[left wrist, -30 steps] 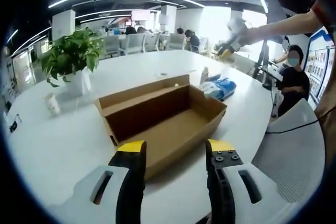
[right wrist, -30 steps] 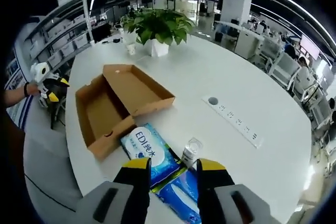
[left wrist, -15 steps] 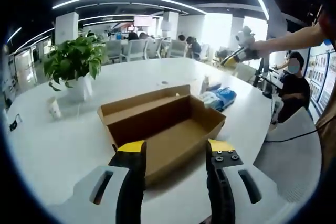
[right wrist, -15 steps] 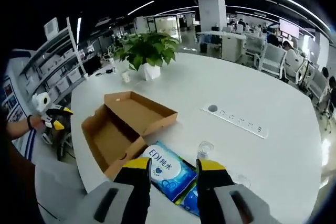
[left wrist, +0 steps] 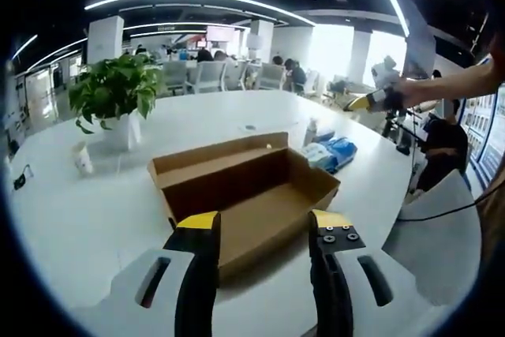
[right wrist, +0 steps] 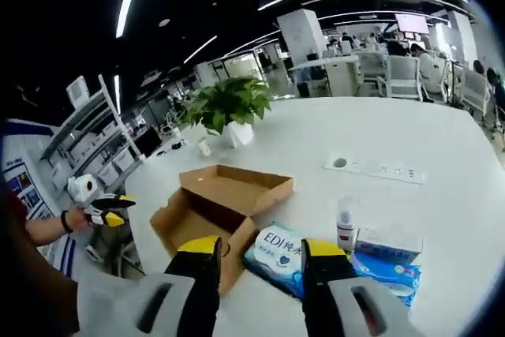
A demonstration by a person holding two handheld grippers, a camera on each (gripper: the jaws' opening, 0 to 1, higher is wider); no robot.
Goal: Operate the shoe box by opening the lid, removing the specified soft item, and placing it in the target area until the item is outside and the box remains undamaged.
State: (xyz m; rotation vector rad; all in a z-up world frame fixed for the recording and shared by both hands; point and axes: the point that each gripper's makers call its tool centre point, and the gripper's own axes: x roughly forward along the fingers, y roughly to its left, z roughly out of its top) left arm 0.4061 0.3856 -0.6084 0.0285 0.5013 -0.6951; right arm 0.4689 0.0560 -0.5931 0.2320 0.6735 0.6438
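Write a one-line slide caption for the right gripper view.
Open hand-held gripper above an empty, open shoe box and blue wet-wipe packs on a white table.

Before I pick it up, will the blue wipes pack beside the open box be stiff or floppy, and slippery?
The blue wipes pack looks like a soft film pouch, so it probably sags if lifted by one end. Its glossy wrapper may slip in a claw. It lies flat on the table, so rolling seems unlikely.

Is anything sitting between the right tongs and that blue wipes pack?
Nothing visible does. The right tongs hang open just above the blue wipes pack, which lies on the table beside the open shoe box.
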